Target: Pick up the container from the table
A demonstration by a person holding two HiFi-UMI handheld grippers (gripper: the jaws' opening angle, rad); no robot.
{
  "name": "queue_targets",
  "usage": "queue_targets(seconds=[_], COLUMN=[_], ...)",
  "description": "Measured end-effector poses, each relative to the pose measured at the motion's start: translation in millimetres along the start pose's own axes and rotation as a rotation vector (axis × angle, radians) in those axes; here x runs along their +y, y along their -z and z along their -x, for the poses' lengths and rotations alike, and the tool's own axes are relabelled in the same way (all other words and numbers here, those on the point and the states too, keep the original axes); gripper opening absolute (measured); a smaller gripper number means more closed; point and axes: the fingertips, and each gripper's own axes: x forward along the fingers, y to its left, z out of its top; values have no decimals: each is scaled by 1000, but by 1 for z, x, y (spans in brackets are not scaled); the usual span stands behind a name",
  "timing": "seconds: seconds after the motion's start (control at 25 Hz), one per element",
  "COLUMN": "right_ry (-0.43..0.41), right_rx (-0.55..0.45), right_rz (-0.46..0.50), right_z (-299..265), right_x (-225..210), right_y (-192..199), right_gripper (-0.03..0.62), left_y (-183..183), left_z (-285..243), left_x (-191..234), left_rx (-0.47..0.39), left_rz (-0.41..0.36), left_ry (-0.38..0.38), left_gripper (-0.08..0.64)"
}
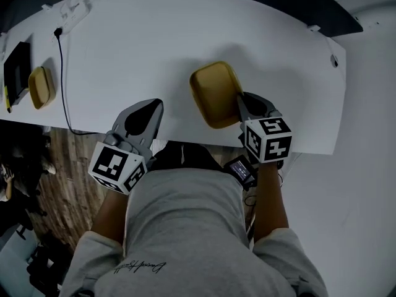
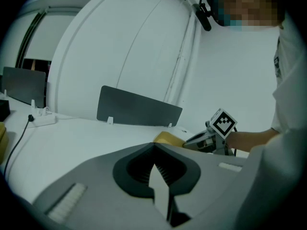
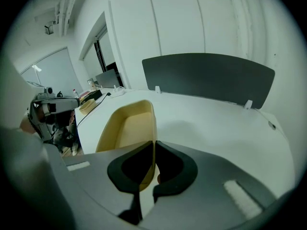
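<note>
A mustard-yellow container (image 1: 213,94) sits on the white table (image 1: 154,42) near its front edge. My right gripper (image 1: 242,99) is shut on the container's right rim. In the right gripper view the thin yellow wall (image 3: 127,126) runs between the jaws of my right gripper (image 3: 153,145). My left gripper (image 1: 154,104) rests over the table's front edge, to the left of the container and apart from it. Its jaws meet with nothing between them (image 2: 153,147). From there the container (image 2: 168,138) shows beyond the jaw tips, with the right gripper beside it.
A second yellow container (image 1: 40,86) and a dark device (image 1: 15,70) lie at the table's far left. A black cable (image 1: 62,73) runs down from a white power strip (image 1: 71,10). A dark divider panel (image 3: 211,78) stands along the back edge.
</note>
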Motion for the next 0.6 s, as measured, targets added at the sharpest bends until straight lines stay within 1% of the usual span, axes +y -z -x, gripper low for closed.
queue_targets(seconds=[0.44,0.6], right_ry=[-22,-37], right_rx=[-41,-74], right_rz=[16,-5], right_z=[30,44], right_x=[9,14], right_y=[-16,-24], right_gripper=[29,29], left_y=[-30,-35], left_z=[15,21], left_x=[-6,-8], left_rx=[-55,-63], left_rz=[-60,-69], left_ry=[8,6], left_gripper=[0,2])
